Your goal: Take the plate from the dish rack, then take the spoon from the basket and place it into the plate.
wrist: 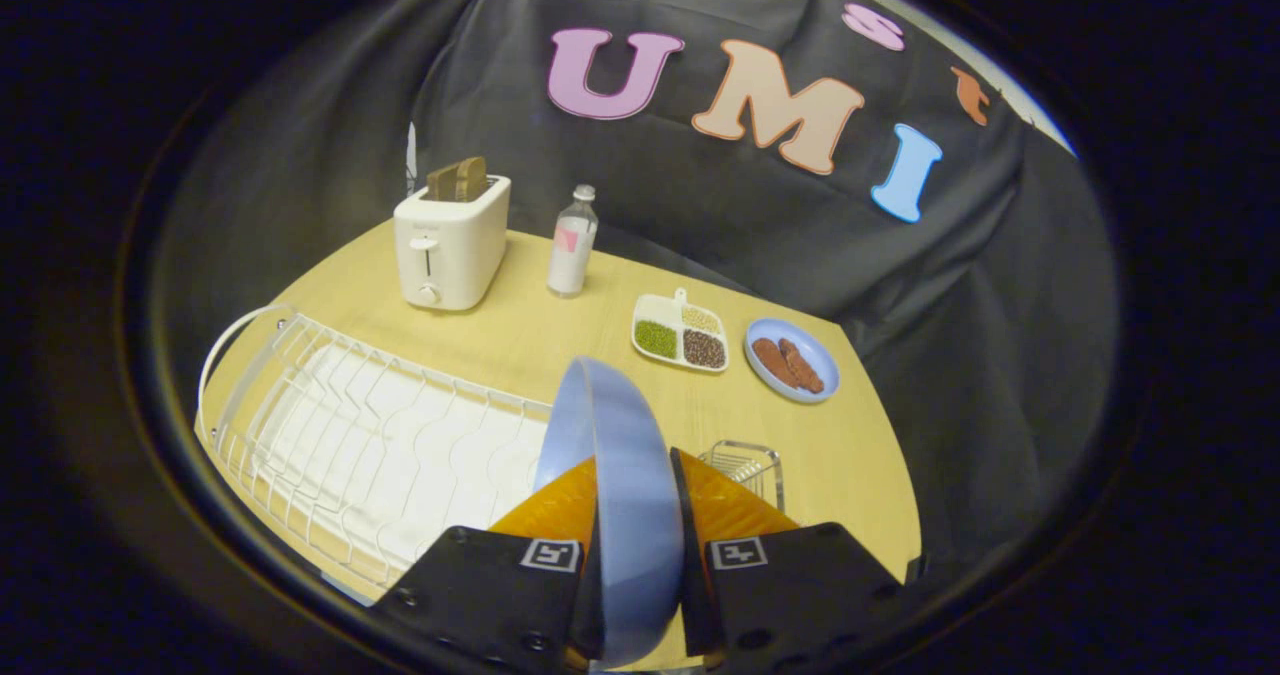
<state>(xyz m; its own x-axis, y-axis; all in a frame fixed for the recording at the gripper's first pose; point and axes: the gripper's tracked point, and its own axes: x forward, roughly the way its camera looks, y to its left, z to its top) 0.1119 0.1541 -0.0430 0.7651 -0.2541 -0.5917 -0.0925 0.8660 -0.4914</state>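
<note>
A blue plate (620, 455) stands on edge between my two fingers, and my gripper (632, 485) is shut on its rim, holding it up above the table. The white wire dish rack (370, 435) lies below and to the left of the fingers, with no dishes in its slots. A small wire basket (745, 465) sits just to the right of the plate, partly hidden behind the right finger (725, 505). Its contents are hidden from me.
On the wooden table (560, 335) beyond the fingers stand a white toaster (450, 240) with bread in it, a small bottle (572, 243), a white divided tray (680, 333) of grains, and a second blue plate (792, 360) with brown food.
</note>
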